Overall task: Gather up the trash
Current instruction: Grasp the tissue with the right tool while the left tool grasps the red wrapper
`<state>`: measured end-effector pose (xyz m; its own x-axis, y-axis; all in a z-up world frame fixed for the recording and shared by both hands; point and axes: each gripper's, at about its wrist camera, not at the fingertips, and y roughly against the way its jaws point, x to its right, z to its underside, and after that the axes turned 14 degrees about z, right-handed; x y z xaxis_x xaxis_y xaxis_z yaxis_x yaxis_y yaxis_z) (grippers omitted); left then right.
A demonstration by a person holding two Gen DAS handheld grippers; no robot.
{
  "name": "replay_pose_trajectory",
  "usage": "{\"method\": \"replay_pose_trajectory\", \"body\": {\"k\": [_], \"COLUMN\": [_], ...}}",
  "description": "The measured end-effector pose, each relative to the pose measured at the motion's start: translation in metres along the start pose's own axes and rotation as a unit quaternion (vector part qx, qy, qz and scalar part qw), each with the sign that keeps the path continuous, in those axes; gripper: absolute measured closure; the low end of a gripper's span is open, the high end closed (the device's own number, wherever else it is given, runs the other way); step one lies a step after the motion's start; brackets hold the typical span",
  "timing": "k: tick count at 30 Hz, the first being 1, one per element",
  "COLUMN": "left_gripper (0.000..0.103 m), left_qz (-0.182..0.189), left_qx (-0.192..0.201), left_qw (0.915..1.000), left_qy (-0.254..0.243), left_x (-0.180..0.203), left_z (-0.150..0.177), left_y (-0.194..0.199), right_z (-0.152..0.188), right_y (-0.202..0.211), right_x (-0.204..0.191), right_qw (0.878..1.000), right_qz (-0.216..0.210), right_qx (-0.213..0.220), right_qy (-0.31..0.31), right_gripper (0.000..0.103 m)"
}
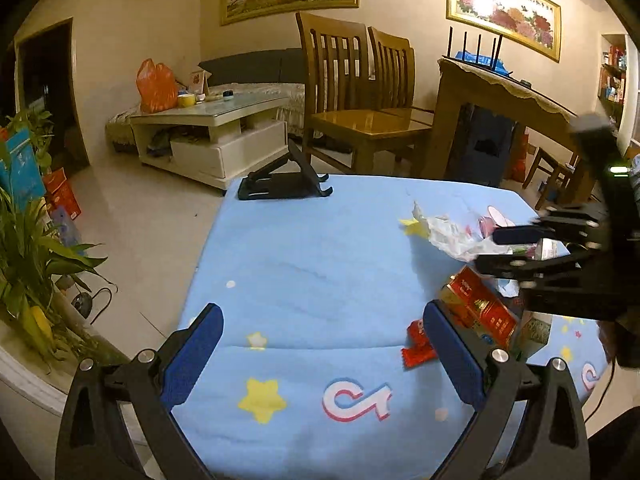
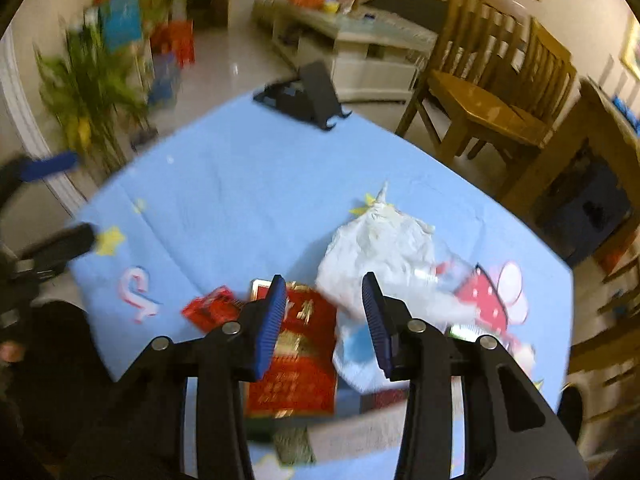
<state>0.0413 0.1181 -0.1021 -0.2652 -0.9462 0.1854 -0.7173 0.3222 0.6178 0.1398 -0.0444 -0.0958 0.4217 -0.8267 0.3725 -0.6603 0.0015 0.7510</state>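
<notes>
Trash lies heaped on the blue desk (image 1: 304,264): a red box (image 2: 296,344), a small red wrapper (image 1: 416,344), a crumpled white bag (image 2: 380,248) and a pale blue scrap (image 2: 356,356). My right tool (image 2: 324,320) hangs over the heap, jaws half apart with nothing pinched; the box shows under its left pad and the scrap under its right, so I judge it is lining up a pick. My left tool (image 1: 320,356) stands wide apart and empty, with the wrapper just behind its right pad. Ahead of both, a black folding stand (image 1: 280,180) sits at the far edge, well clear. Chairs (image 1: 360,92) beyond stand off the desk.
</notes>
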Motion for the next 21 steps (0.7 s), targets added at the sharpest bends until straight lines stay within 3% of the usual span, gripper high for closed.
{"method": "replay_pose_trajectory", "body": {"k": [1, 5, 7, 8, 10, 11, 12, 13, 15, 17, 18, 21], "left_gripper": [0.006, 0.006, 0.006, 0.006, 0.006, 0.006, 0.006, 0.006, 0.006, 0.006, 0.006, 0.006], "left_qz": [0.002, 0.013, 0.012, 0.011, 0.01, 0.01, 0.011, 0.012, 0.013, 0.019, 0.022, 0.037], "left_qx": [0.0, 0.003, 0.006, 0.007, 0.005, 0.003, 0.004, 0.004, 0.003, 0.004, 0.003, -0.006], "left_qw": [1.0, 0.9998, 0.9998, 0.9998, 0.9998, 0.9998, 0.9997, 0.9997, 0.9995, 0.9994, 0.9994, 0.999], "left_qy": [0.001, 0.012, 0.015, 0.016, 0.017, 0.019, 0.02, 0.022, 0.027, 0.028, 0.027, 0.024], "left_x": [-0.002, -0.014, -0.018, -0.021, -0.026, -0.028, -0.03, -0.031, -0.033, -0.033, -0.031, -0.026], "left_z": [0.002, 0.007, 0.008, 0.008, 0.008, 0.009, 0.009, 0.009, 0.009, 0.007, 0.006, 0.003], "left_y": [0.001, 0.002, 0.004, 0.004, 0.003, 0.003, 0.003, 0.004, 0.003, 0.002, 0.002, -0.004], "right_z": [-0.004, -0.025, -0.03, -0.032, -0.034, -0.034, -0.032, -0.031, -0.03, -0.029, -0.026, -0.012], "right_y": [-0.01, -0.046, -0.072, -0.081, -0.099, -0.103, -0.105, -0.106, -0.099, -0.077, -0.06, -0.027], "right_x": [-0.004, -0.013, -0.017, -0.019, -0.015, -0.006, 0.006, 0.017, 0.034, 0.057, 0.075, 0.106], "right_qw": [1.0, 0.996, 0.991, 0.99, 0.987, 0.987, 0.987, 0.986, 0.985, 0.984, 0.979, 0.966], "right_qz": [0.011, 0.069, 0.094, 0.099, 0.096, 0.077, 0.049, 0.02, 0.005, -0.033, -0.067, -0.113], "right_qx": [-0.006, -0.038, -0.076, -0.089, -0.126, -0.138, -0.15, -0.158, -0.147, -0.108, -0.081, -0.039], "right_qy": [0.013, 0.039, 0.05, 0.055, 0.04, 0.012, -0.026, -0.055, -0.085, -0.139, -0.178, -0.229], "right_gripper": [0.061, 0.03, 0.028, 0.03, 0.056, 0.096, 0.102, 0.102, 0.102, 0.102, 0.102, 0.102]}}
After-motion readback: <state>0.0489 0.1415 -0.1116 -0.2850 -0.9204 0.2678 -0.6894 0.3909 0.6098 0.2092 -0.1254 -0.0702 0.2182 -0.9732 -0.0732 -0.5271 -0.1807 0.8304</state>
